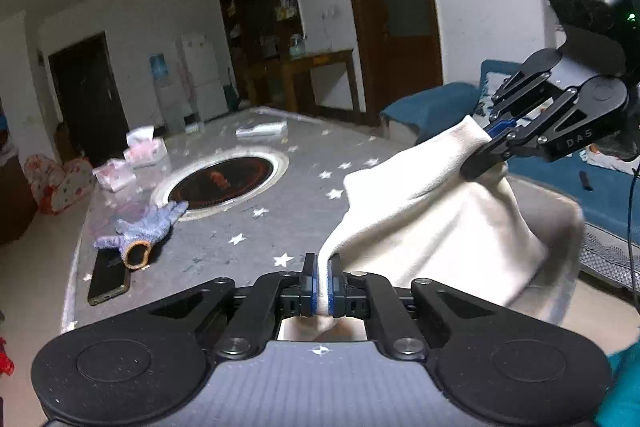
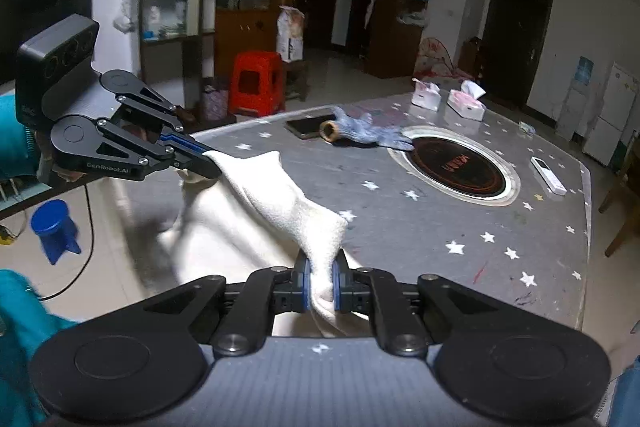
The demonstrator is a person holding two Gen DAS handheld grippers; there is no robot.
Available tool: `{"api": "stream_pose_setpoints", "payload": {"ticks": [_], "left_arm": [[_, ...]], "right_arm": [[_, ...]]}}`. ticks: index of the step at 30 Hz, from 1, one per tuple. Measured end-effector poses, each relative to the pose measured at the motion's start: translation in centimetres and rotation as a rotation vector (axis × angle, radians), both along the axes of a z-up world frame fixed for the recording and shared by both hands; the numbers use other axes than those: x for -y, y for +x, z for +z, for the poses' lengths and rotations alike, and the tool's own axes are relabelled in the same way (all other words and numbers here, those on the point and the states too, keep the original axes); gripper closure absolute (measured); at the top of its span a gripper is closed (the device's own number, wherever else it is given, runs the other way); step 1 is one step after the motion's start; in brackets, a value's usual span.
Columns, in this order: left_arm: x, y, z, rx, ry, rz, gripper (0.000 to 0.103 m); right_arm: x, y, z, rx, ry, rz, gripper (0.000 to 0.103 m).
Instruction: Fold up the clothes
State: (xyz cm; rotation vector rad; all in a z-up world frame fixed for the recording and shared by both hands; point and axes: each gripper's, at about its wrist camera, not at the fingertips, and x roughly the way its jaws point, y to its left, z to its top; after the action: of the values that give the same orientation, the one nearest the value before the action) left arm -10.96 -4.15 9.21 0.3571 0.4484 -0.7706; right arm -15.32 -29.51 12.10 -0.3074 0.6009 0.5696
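You've got both tongs clamped on the cream fleece garment (image 1: 424,227) — left gripper (image 1: 321,285), right gripper (image 2: 321,285) — hanging lower right over the grey star-print table (image 1: 280,187). Lift step, I'd say; next, lay it flat.

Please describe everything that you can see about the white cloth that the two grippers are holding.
The white cloth is cream-white, soft and slightly fuzzy, like fleece or knit. It is lifted at two places: the left gripper and the right gripper are each shut on a bunch of its edge. Between them the fabric sags in folds and hangs down over the near edge of the grey star-patterned table. What garment it is cannot be told.
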Motion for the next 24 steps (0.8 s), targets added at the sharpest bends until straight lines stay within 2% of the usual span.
{"api": "stream_pose_setpoints", "payload": {"ticks": [5,10,12,15,21,24], "left_arm": [[1.9,5.2,-3.1,-0.064,0.037,0.074,0.098],[3.6,7.8,-6.3,-0.087,0.088,0.151,0.098],[4.0,8.4,-7.0,-0.095,0.102,0.169,0.097],[4.0,8.8,-7.3,-0.11,0.095,0.183,0.094],[4.0,8.8,-7.2,-0.107,0.101,0.205,0.094],[4.1,8.8,-7.1,-0.112,0.104,0.216,0.094]], "right_arm": [[0.1,5.8,-2.8,-0.037,-0.038,-0.04,0.094],[-0.4,9.6,-7.2,-0.068,-0.055,-0.139,0.092],[-0.3,10.4,-8.9,-0.093,-0.032,-0.19,0.089],[0.4,10.5,-9.9,-0.107,0.006,-0.232,0.084],[4.0,8.0,-8.0,-0.115,0.145,-0.305,0.082],[6.1,6.2,-7.5,-0.123,0.16,-0.348,0.082]]}}
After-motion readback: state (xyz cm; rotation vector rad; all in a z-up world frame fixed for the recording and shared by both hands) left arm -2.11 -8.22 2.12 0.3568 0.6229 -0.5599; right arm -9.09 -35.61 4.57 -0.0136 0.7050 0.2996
